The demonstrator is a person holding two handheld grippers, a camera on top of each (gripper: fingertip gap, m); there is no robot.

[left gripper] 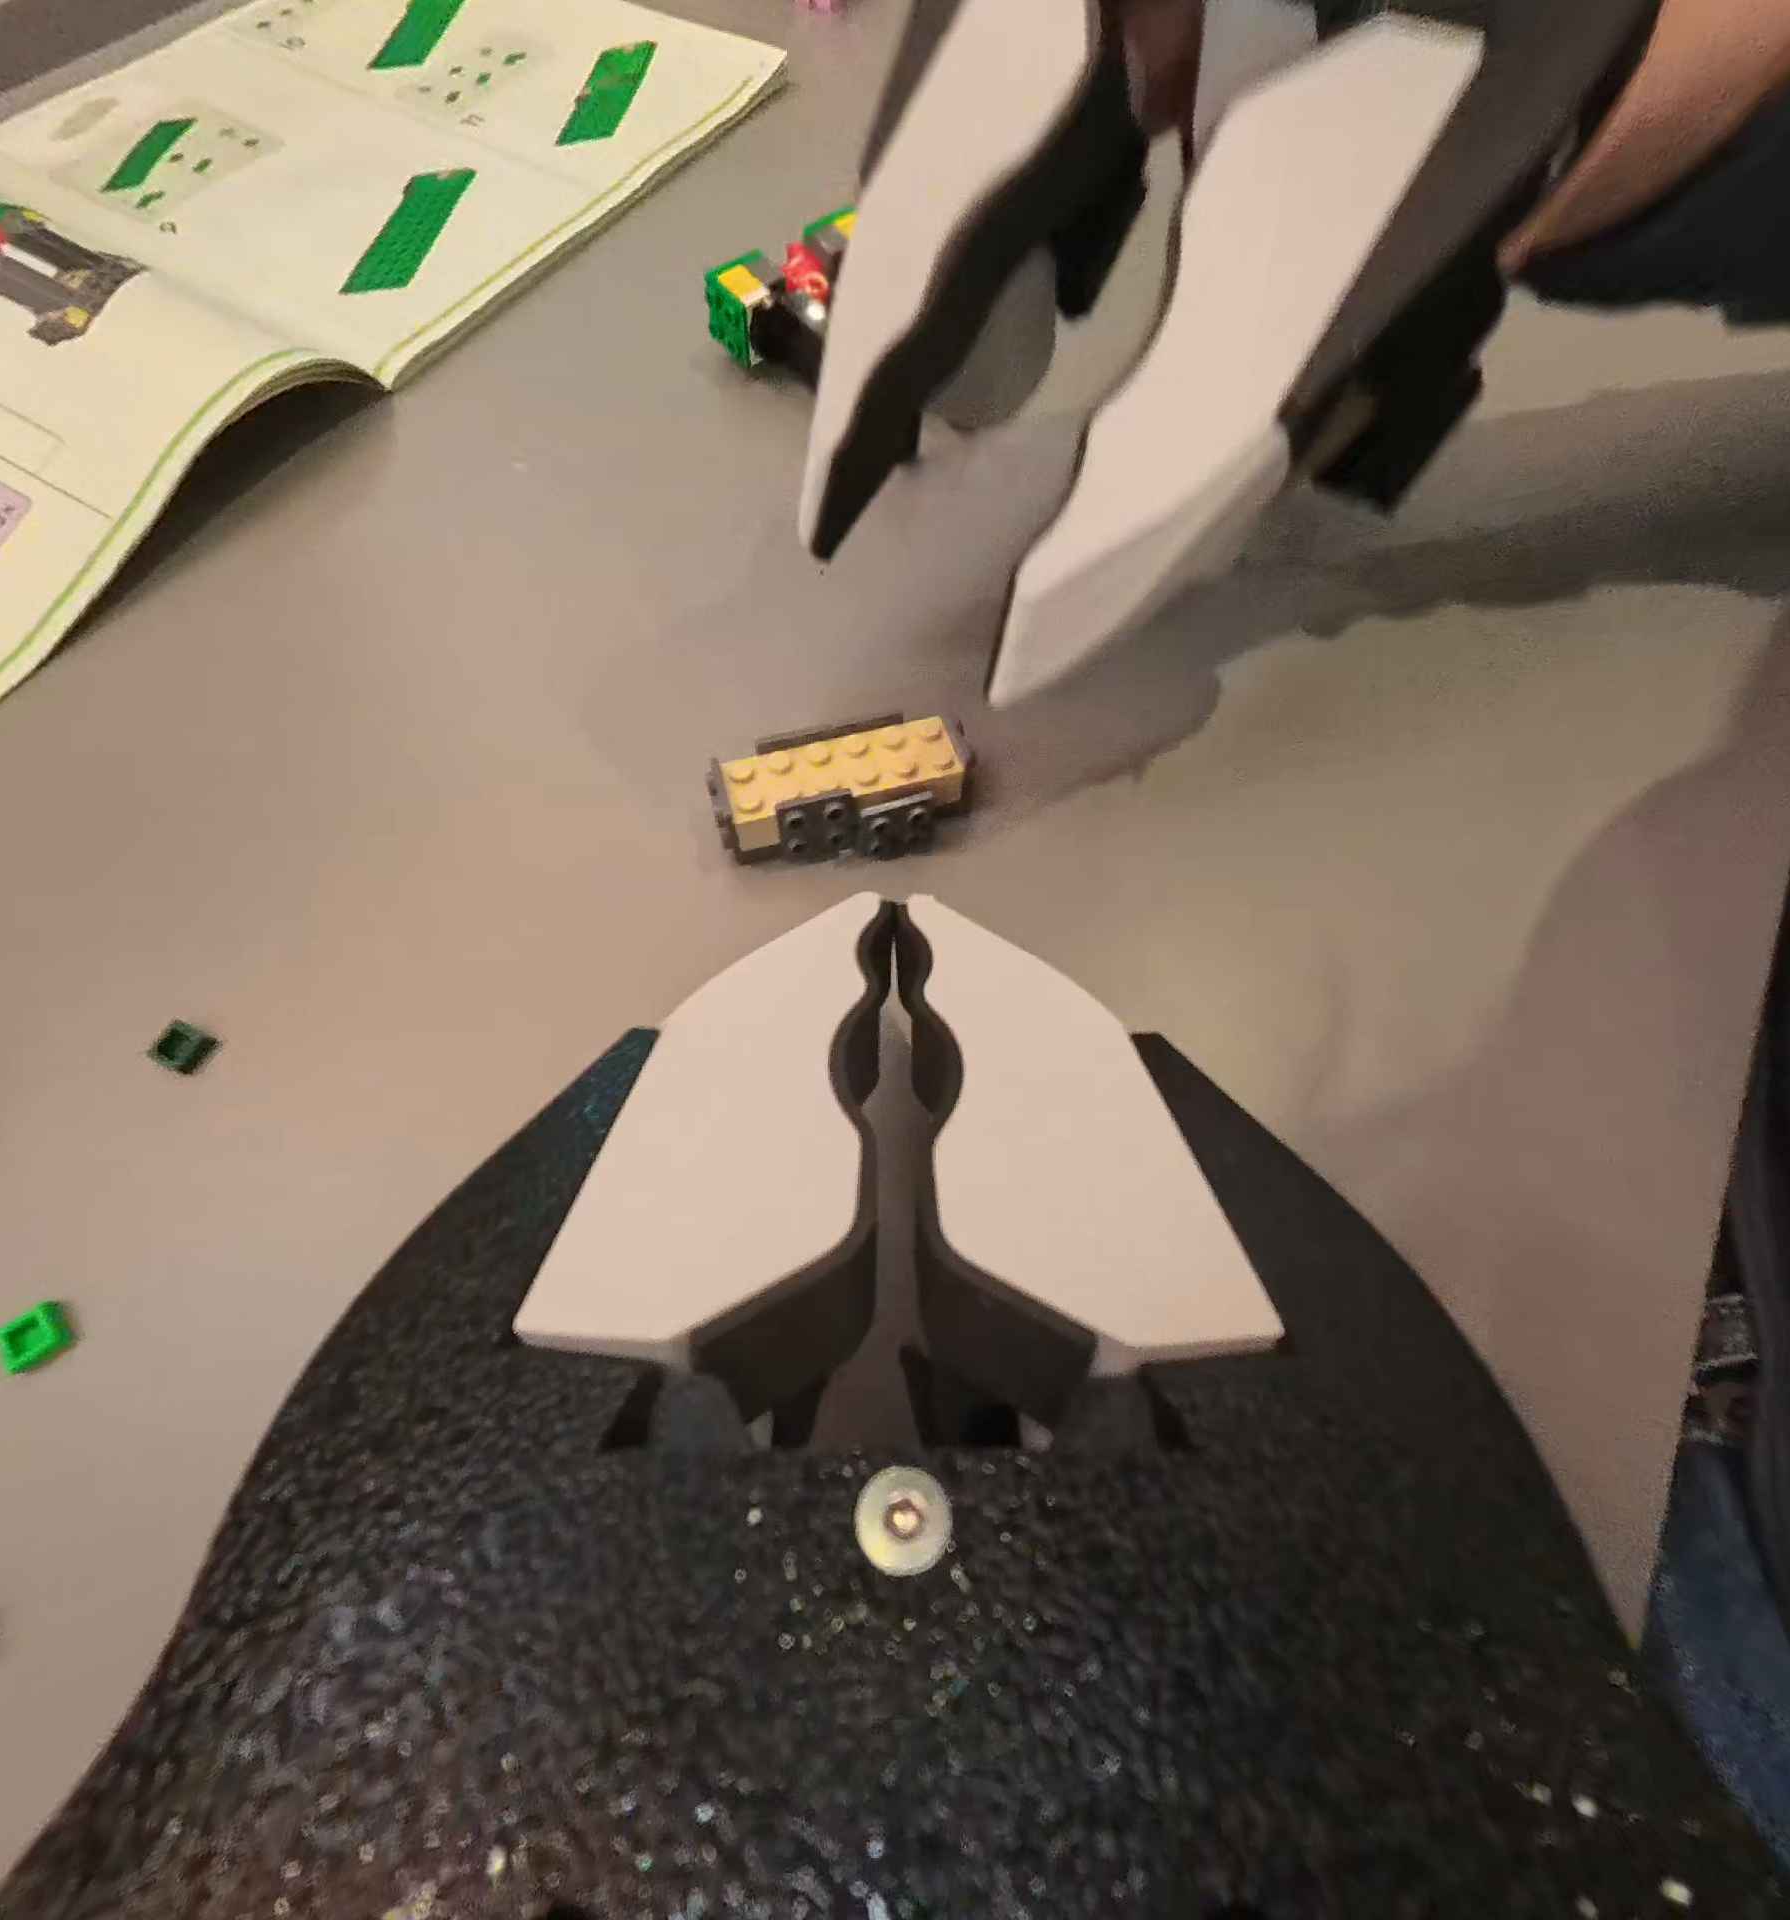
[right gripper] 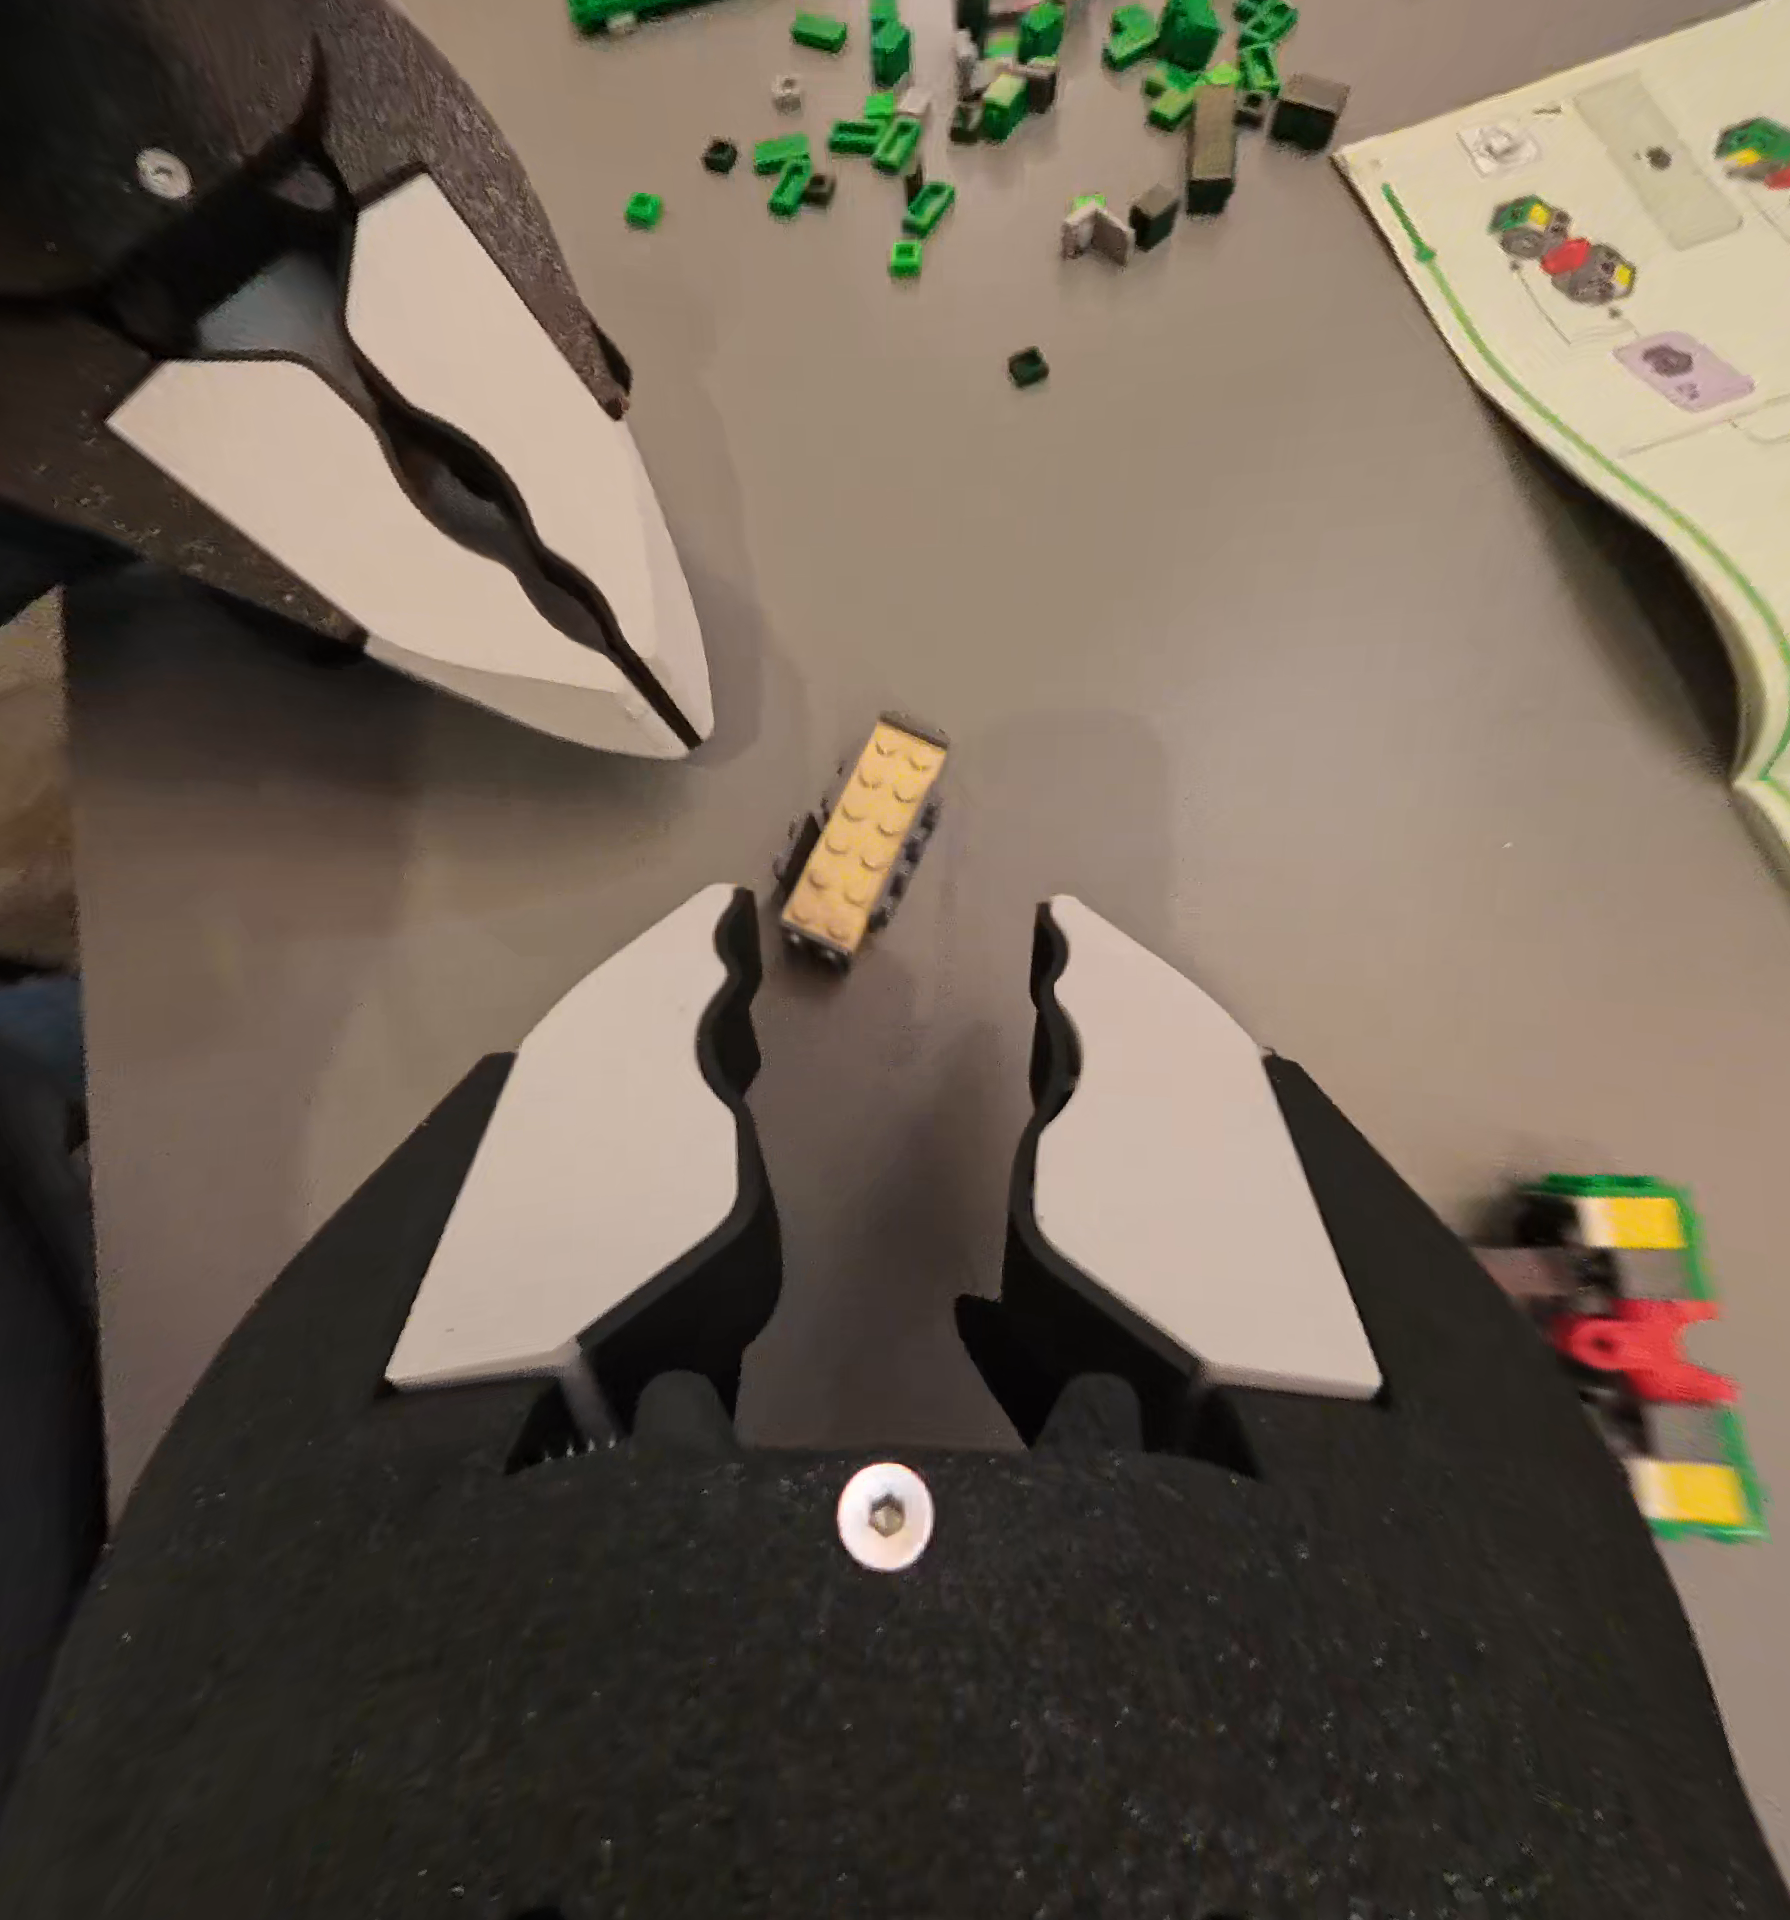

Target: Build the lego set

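Note:
A small tan and dark grey lego assembly (left gripper: 841, 788) lies on the grey table (left gripper: 403, 831); it also shows in the right wrist view (right gripper: 863, 844). My left gripper (left gripper: 896, 906) is shut with nothing between its pads, just short of the assembly; it appears in the right wrist view (right gripper: 688, 732) to the assembly's left. My right gripper (right gripper: 891, 914) is open and empty, hovering just short of the assembly's near end; it shows in the left wrist view (left gripper: 922, 613) above and behind the assembly. A green, yellow, red and black assembly (right gripper: 1639, 1361) lies to the right; it shows partly hidden (left gripper: 766, 296).
An open instruction booklet (left gripper: 247, 229) lies at the far left; it shows in the right wrist view (right gripper: 1649, 364) at the right. A heap of loose green and grey pieces (right gripper: 995, 114) lies at the back. Small green pieces (left gripper: 29, 1335) lie at the left. A person's arm (left gripper: 1701, 156) holds the right gripper. The grippers' ends are close to 6 centimeters from one another.

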